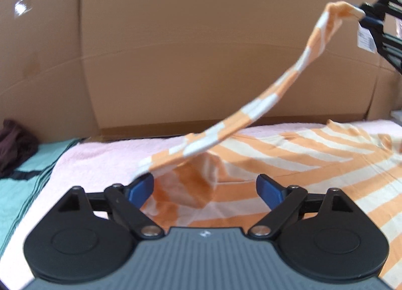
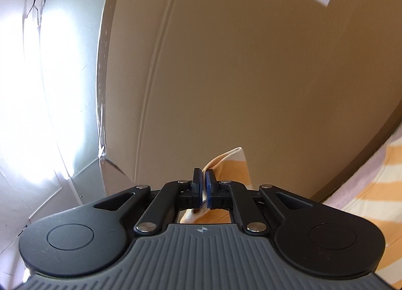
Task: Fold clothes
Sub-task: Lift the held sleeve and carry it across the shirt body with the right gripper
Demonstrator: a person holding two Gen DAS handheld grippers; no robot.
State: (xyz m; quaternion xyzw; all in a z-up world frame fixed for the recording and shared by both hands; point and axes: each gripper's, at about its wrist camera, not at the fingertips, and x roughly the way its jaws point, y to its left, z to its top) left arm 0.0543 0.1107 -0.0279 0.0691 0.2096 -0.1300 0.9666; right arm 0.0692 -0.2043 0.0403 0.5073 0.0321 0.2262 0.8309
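Two grippers are in my views. My left gripper (image 1: pixel 204 190) has its jaws spread wide; the orange-and-white striped shirt (image 1: pixel 296 164) lies between and beyond them on a pink towel (image 1: pixel 100 157). A fold of the shirt rests against the left blue pad (image 1: pixel 139 189), but I see no grip on it. The right blue pad (image 1: pixel 270 190) sits apart from the raised fold, over the flat striped cloth.

My right gripper (image 2: pixel 203 177) has its jaws nearly closed, pinching a corner of the shirt (image 2: pixel 232 162) between the pads. In the left wrist view, this gripper (image 1: pixel 364 15) appears at upper right, holding that corner lifted; a band of cloth runs from it down to the fold at my left pad.

Behind the shirt stands a cardboard box (image 1: pixel 201 51). A dark garment (image 1: pixel 13 144) lies at far left on a teal sheet (image 1: pixel 15 194).
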